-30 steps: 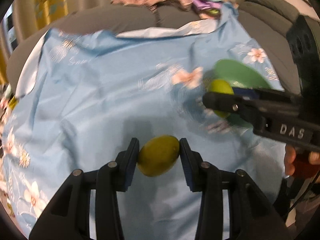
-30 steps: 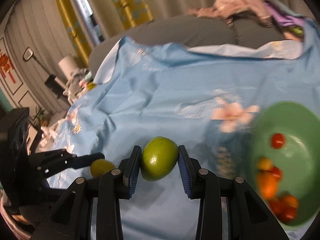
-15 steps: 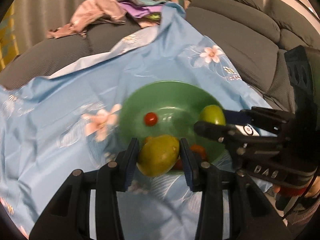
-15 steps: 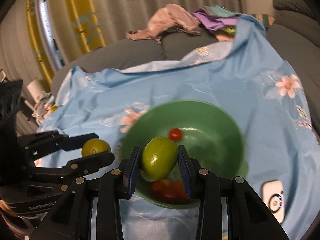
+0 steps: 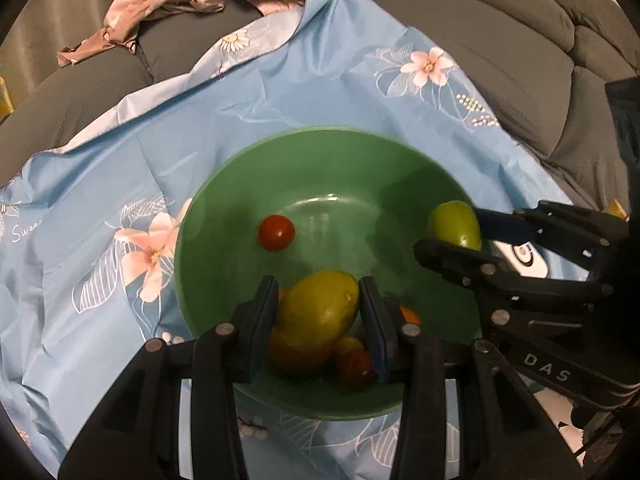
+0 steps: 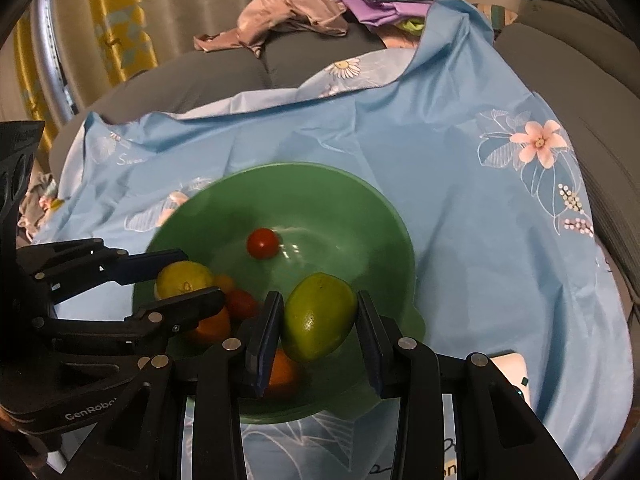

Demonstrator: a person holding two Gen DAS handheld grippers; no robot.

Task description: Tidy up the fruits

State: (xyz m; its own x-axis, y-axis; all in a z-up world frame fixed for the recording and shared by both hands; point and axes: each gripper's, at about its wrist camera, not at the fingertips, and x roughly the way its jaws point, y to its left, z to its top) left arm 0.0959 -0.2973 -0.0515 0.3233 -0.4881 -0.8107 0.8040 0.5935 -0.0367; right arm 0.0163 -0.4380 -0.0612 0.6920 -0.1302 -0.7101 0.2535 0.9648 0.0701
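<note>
SURFACE: creased glossy blue floral cloth (image 5: pixel 304 92) over ribbed grey sofa (image 5: pixel 500 40) | BOWL: smooth round green bowl (image 5: pixel 248 168) on cloth, holding red cherry tomato (image 5: pixel 276 233) | LEFT: left gripper (image 5: pixel 318 312) fingers pinching oval yellow-green fruit (image 5: pixel 318 310) above bowl | RIGHT: right gripper (image 6: pixel 318 322) fingers pinching glossy green lime (image 6: pixel 320 316) above bowl
</note>
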